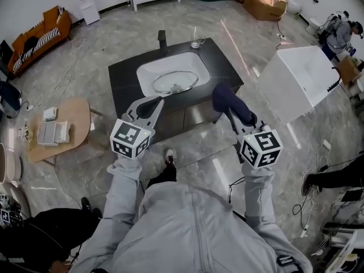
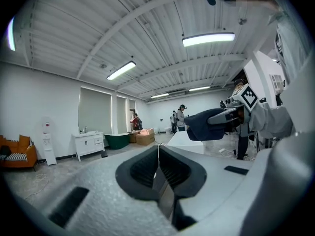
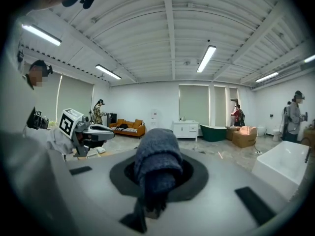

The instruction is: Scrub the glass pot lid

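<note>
The glass pot lid [image 1: 174, 82] lies in the white sink basin [image 1: 149, 70] set in a black counter, seen in the head view. My left gripper [image 1: 151, 104] hangs in front of the counter's near edge, its jaws shut with nothing between them [image 2: 158, 154]. My right gripper [image 1: 224, 98] is held over the counter's front right corner, shut on a dark blue cloth [image 1: 227, 100]. In the right gripper view the cloth [image 3: 157, 163] bulges out of the jaws. Both gripper views look out across the room, not at the lid.
A black faucet [image 1: 162, 38] and a clear glass jug [image 1: 197, 38] stand at the counter's back edge. A white tub [image 1: 298, 78] sits to the right, a low wooden table [image 1: 60, 127] to the left. People stand at the room's far side [image 3: 98, 113].
</note>
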The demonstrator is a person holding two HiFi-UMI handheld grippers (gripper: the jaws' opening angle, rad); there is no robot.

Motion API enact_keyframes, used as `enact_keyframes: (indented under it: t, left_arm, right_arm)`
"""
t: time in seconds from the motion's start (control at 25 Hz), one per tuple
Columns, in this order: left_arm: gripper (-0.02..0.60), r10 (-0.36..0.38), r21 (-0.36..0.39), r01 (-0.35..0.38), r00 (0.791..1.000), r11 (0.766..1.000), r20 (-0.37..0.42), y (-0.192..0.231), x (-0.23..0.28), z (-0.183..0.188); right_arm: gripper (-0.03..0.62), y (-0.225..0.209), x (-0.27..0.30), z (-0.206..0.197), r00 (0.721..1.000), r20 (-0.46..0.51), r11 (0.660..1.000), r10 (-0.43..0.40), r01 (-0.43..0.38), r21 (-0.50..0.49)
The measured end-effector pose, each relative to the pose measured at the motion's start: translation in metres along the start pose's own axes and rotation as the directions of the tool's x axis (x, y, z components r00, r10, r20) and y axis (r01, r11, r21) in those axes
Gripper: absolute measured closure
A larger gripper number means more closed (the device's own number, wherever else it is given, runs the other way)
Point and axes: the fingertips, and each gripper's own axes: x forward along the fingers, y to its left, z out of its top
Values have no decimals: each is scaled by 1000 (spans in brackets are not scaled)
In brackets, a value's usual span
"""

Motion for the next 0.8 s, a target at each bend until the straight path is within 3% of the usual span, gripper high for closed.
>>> enact_keyframes:
  t: [0.28, 0.8]
  left_arm:
    - [553, 2, -1, -2, 1000, 1000, -13, 75, 56, 5]
    - [553, -30, -41, 28, 998, 999, -54, 164, 131, -19]
  right_arm:
    - [526, -29, 78, 35, 1000, 7, 1000, -15, 15, -15]
    - [526, -58, 191, 48, 999, -51, 1000, -13, 11, -29]
